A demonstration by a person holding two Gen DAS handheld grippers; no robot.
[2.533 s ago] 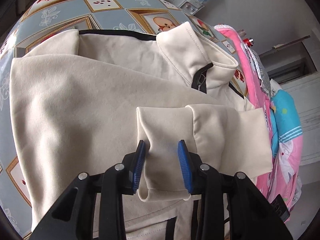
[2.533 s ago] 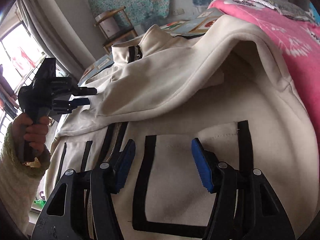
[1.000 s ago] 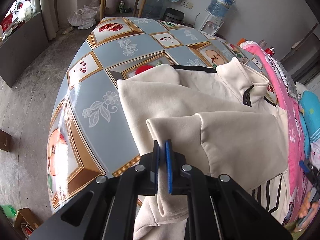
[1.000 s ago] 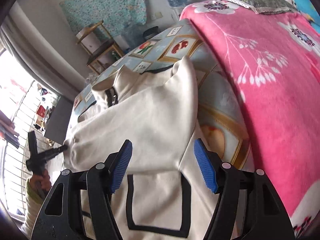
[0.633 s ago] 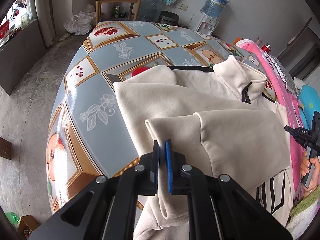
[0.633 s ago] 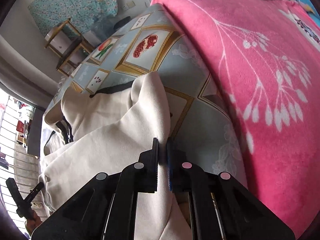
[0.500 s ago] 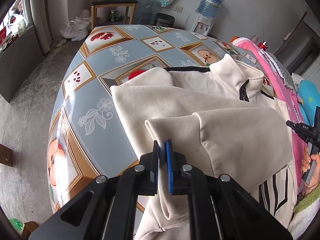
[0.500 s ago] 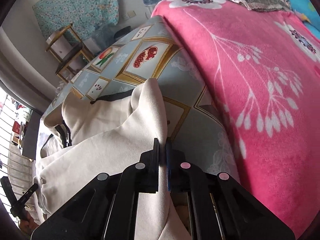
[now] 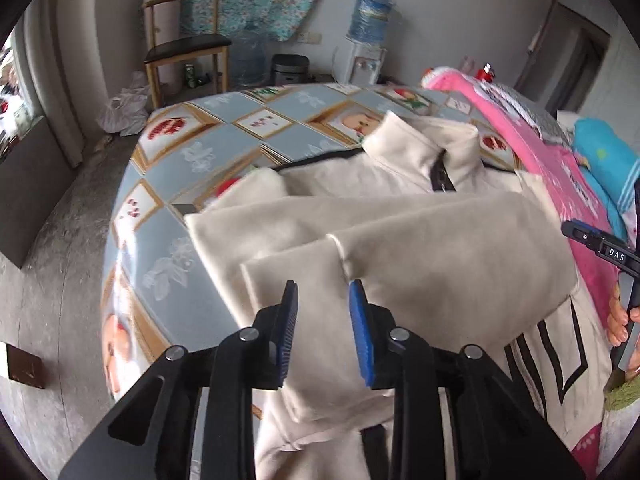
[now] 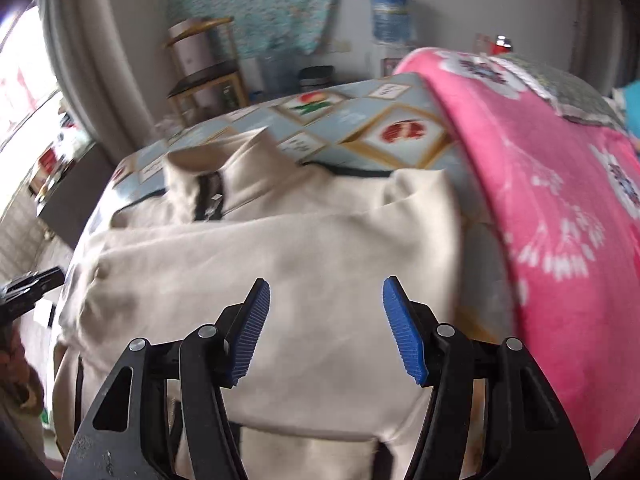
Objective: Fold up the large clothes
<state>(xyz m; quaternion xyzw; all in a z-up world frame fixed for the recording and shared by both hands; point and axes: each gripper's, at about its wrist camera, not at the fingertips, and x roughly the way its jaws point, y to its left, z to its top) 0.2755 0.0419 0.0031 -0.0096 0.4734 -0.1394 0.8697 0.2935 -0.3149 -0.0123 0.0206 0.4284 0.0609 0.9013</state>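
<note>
Both our left tool (image 9: 323, 294) and right tool (image 10: 325, 291) have just opened off the cream jacket (image 9: 420, 248), whose folded sleeve toward 9 o'clock may slide off the worktop (image 9: 192, 152).

Jacket (image 9: 440, 264) — cream cloth, matt, soft brushed nap, with black woven trim.
Table (image 9: 192, 160) cover — glossy printed oilcloth, smooth, catching glare.
Blanket (image 10: 560, 200) — pink plush fleece, fuzzy, matt.
Left tongs (image 9: 323, 300) and right tongs (image 10: 326, 292) — black matt plastic arms, blue ribbed rubbery pads, bright metal rivets.
Chair (image 9: 184, 44) — pale wood frame, dark smooth seat.
Floor (image 9: 52, 248) — bare grey concrete, rough, dusty.
</note>
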